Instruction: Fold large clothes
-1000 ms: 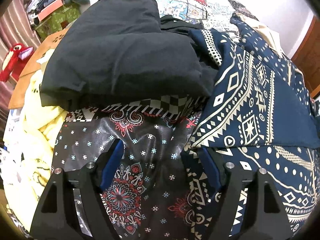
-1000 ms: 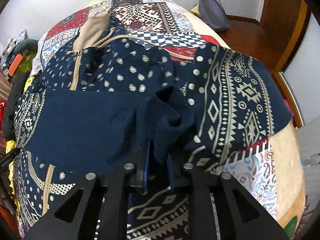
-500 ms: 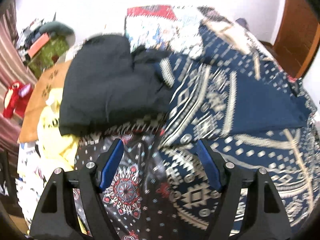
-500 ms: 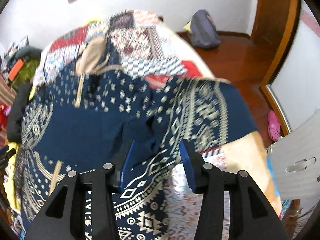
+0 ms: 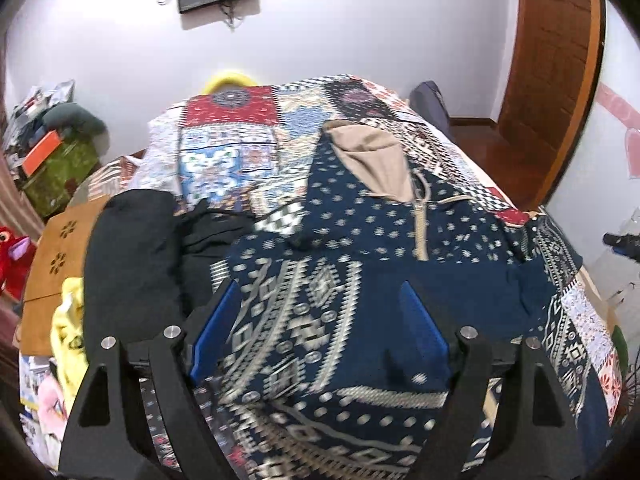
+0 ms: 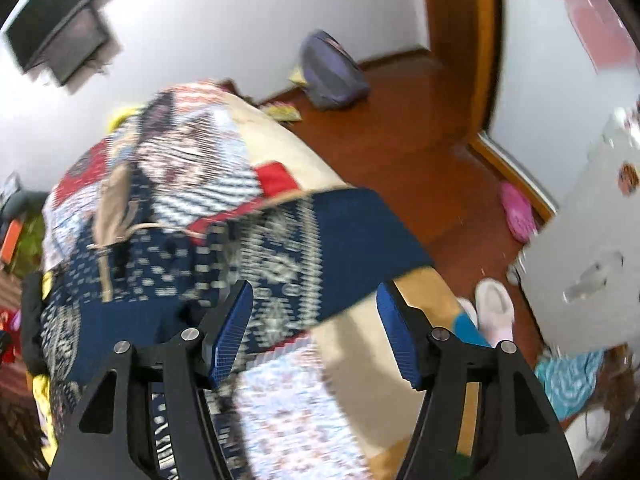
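Observation:
A large navy hoodie (image 5: pixel 352 272) with cream geometric print, a tan hood and a zip lies spread on the patchwork bed cover (image 5: pixel 232 152). My left gripper (image 5: pixel 320 328) is open and empty above the hoodie's patterned left part. My right gripper (image 6: pixel 316 328) is open and empty above the bed's right edge, with the hoodie's patterned sleeve (image 6: pixel 328 240) lying flat under and beyond it. The hoodie's tan hood (image 6: pixel 114 196) shows at the far left of the right wrist view, which is blurred.
A folded black garment (image 5: pixel 132 256) and yellow cloth (image 5: pixel 70 320) lie at the bed's left. A wooden floor (image 6: pixel 420 148) with a grey backpack (image 6: pixel 332 72), pink slipper (image 6: pixel 518 212) and white cabinet (image 6: pixel 592 264) lies right of the bed. A wooden door (image 5: pixel 552 80) stands at the right.
My right gripper let go of the navy fabric, opened and swung up and right toward the bed edge. My left gripper rose and moved right over the hoodie.

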Demonstrator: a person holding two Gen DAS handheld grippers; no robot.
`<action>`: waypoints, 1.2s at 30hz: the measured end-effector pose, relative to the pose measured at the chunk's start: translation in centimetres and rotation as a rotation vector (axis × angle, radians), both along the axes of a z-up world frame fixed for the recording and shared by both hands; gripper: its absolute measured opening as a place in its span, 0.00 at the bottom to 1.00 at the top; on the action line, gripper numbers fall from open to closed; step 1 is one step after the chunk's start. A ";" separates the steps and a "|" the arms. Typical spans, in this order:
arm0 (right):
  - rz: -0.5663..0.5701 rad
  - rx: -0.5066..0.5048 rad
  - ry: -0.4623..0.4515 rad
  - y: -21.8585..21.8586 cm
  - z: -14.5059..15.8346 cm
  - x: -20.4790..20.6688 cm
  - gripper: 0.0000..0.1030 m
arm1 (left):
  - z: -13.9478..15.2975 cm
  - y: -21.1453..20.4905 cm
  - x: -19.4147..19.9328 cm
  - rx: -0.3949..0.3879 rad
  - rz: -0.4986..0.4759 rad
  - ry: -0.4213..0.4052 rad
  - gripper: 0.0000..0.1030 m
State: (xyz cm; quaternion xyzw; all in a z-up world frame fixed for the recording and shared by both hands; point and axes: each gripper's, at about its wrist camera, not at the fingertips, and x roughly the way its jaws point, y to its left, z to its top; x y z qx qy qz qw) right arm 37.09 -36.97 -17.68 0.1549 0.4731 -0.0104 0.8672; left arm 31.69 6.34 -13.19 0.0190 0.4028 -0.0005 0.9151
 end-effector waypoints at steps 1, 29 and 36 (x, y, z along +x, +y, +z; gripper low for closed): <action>-0.018 0.012 0.023 -0.7 -0.8 0.4 0.59 | -0.5 -0.7 0.6 -0.003 -0.013 0.011 0.79; -0.310 0.249 0.116 -5.6 -9.1 8.0 0.08 | -8.4 -3.6 3.9 -0.040 -0.040 0.180 0.79; -0.221 0.092 -0.051 -3.8 -2.1 6.4 0.07 | -7.0 -3.2 2.8 -0.024 -0.038 0.149 0.79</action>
